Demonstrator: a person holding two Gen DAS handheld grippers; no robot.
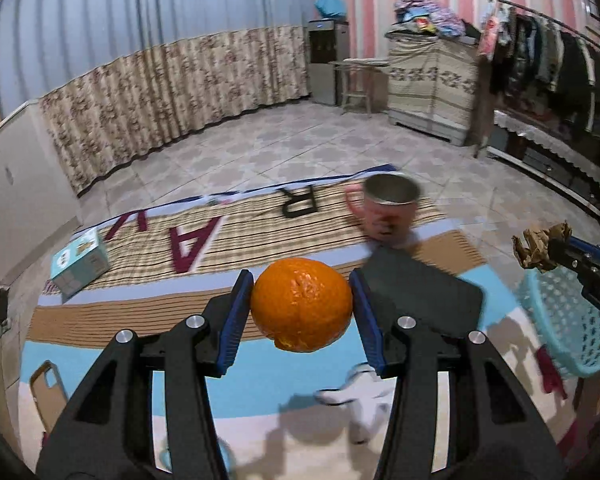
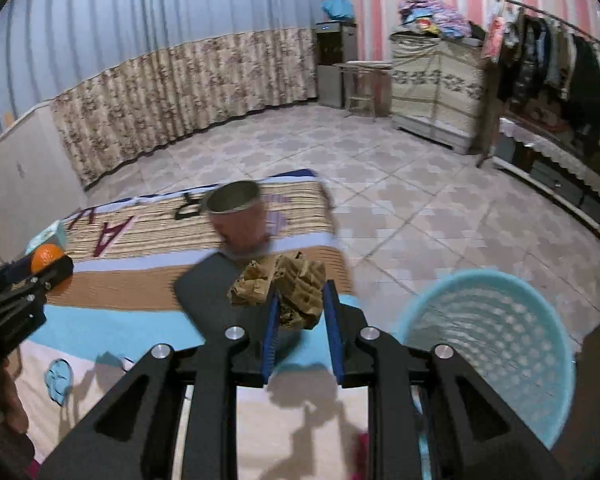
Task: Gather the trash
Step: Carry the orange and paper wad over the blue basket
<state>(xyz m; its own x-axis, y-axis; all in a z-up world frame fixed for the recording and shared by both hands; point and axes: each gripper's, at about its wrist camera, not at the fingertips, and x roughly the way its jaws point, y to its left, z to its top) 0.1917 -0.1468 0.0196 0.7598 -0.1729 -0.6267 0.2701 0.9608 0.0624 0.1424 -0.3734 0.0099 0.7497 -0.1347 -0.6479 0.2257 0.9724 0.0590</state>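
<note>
- Left gripper (image 1: 302, 306): jaws half open, clamped on the orange (image 1: 302, 304)!
- Right gripper (image 2: 300, 308): jaws narrow, pinching crumpled brown paper (image 2: 296, 284) beside the blue basket (image 2: 488, 344).

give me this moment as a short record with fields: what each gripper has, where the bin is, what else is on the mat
left gripper: shut on the orange, held clear of the mat
right gripper: shut on the crumpled brown paper, held clear of the mat
bin: light blue perforated basket, upright, at the right edge of the mat, beside the right gripper
mat: striped, with letters, on a tiled floor
also on mat: pink mug, dark flat slab, small teal box
trash in basket: cannot tell
</note>
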